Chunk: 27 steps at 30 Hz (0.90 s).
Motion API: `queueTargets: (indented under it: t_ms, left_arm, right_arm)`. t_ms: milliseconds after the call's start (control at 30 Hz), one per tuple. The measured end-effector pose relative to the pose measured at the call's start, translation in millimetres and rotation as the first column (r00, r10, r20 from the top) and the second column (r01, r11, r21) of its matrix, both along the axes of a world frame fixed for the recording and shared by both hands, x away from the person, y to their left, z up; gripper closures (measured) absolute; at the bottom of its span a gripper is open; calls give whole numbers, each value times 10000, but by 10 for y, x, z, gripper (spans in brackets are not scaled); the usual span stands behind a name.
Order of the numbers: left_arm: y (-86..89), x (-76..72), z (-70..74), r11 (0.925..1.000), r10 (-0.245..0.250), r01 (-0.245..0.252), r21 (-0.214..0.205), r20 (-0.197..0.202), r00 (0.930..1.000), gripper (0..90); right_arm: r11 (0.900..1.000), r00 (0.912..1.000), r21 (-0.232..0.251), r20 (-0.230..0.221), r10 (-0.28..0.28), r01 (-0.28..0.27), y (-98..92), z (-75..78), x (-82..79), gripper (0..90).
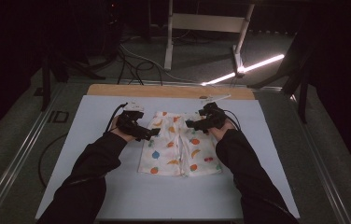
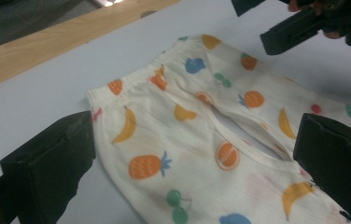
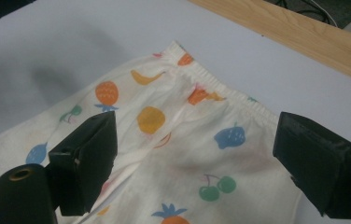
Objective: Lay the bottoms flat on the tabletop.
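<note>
Scene: I work two hand-held grippers over a pair of fruit-print shorts [image 1: 179, 145] spread flat on the pale table [image 1: 94, 154], waistband toward the far wooden edge [image 1: 117, 90], legs toward me.
Shorts: cream cloth with bananas, pineapples and cherries, lying in the middle of the table, both legs side by side with a narrow gap between them.
Left gripper [image 1: 151, 133]: at the left side of the shorts near the waistband; in the left gripper view its fingers [image 2: 52, 163] stand wide apart, the cloth lying between and below them, nothing held.
Right gripper [image 1: 191, 123]: at the right side, about level with the left one; its fingers [image 3: 87, 158] are likewise spread wide above the waistband [image 3: 220, 88], holding nothing.
Step in hand: I judge this to be the approach for a grasp, both tools poised over the upper sides of the garment, likely ahead of a fold.
Next move: each gripper needs to come down to the cloth edge and pinch a single side of the waist, both at matching height so the fabric lifts evenly.
</note>
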<state>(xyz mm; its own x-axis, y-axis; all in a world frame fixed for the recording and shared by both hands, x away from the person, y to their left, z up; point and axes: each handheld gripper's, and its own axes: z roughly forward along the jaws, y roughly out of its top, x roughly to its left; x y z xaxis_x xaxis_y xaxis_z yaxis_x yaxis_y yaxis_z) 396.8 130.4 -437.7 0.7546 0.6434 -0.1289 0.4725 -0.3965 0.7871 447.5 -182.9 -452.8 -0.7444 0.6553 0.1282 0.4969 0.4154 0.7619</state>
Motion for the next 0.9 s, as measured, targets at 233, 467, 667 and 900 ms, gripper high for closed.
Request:
queueTargets:
  t_ms: [233, 467, 667, 900]
  left_arm:
    - [88, -198, -39, 9997, -225, 225, 72, 24, 9997, 0]
    - [219, -401, -34, 9989, -467, 467, -36, -62, 9989, 0]
    - [266, -600, -116, 9977, -671, 669, -92, -176, 9976, 0]
    - [260, -862, -284, 9959, -907, 905, -65, -341, 9953, 0]
  right_arm:
    - [9996, 9995, 63, 144, 265, -266, 52, 9, -171, 143]
    - [9968, 9971, 312, 213, 730, -736, 68, 6, -435, 142]
    - [9925, 9931, 481, 382, 1110, -1128, 50, -34, -702, 144]
    - [9866, 9880, 608, 423, 1488, -1513, 7, -156, -1034, 143]
